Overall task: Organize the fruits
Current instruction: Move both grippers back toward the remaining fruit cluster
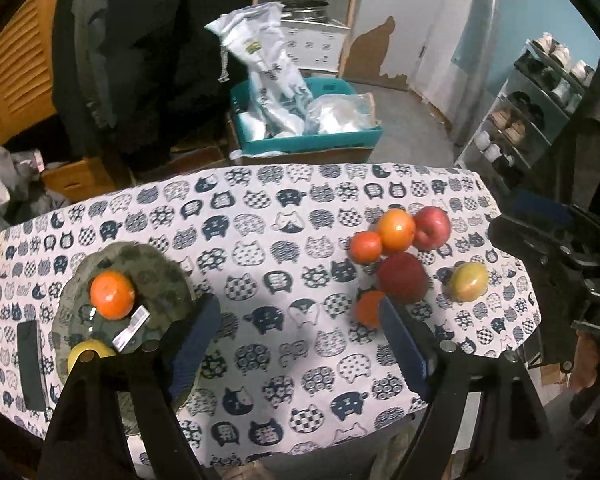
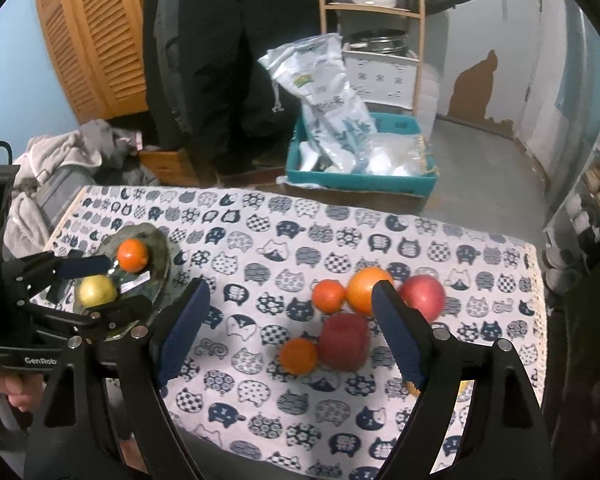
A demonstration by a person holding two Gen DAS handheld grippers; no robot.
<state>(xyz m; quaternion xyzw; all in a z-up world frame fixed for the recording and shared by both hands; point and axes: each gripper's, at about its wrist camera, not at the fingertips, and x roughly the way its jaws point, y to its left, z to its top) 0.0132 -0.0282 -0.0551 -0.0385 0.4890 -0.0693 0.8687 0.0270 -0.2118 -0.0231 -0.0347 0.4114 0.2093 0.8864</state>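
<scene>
Left wrist view: left gripper (image 1: 300, 344) jaws wide, nothing between them, hanging over bare cloth between the plate (image 1: 168, 276) and the fruit pile. Plate at left holds an orange (image 1: 112, 295) and a yellow fruit (image 1: 85, 351), plus a small label card (image 1: 131, 329). Loose pile at right: two red apples (image 1: 403, 278), three orange fruits, one yellow-green apple (image 1: 467, 282) off to the side. Right gripper only partly seen at the frame edge.

Right wrist view: right gripper (image 2: 288, 328) jaws wide and empty, aimed at the pile; small orange fruit (image 2: 298, 356) and dark red apple (image 2: 345, 342) lie between the finger lines. Judgement: next fruit pick. Take an outer piece first, straddle it centred, close on its widest part, lift straight so neighbours touching it don't roll. Set down on a free part of the plate.
</scene>
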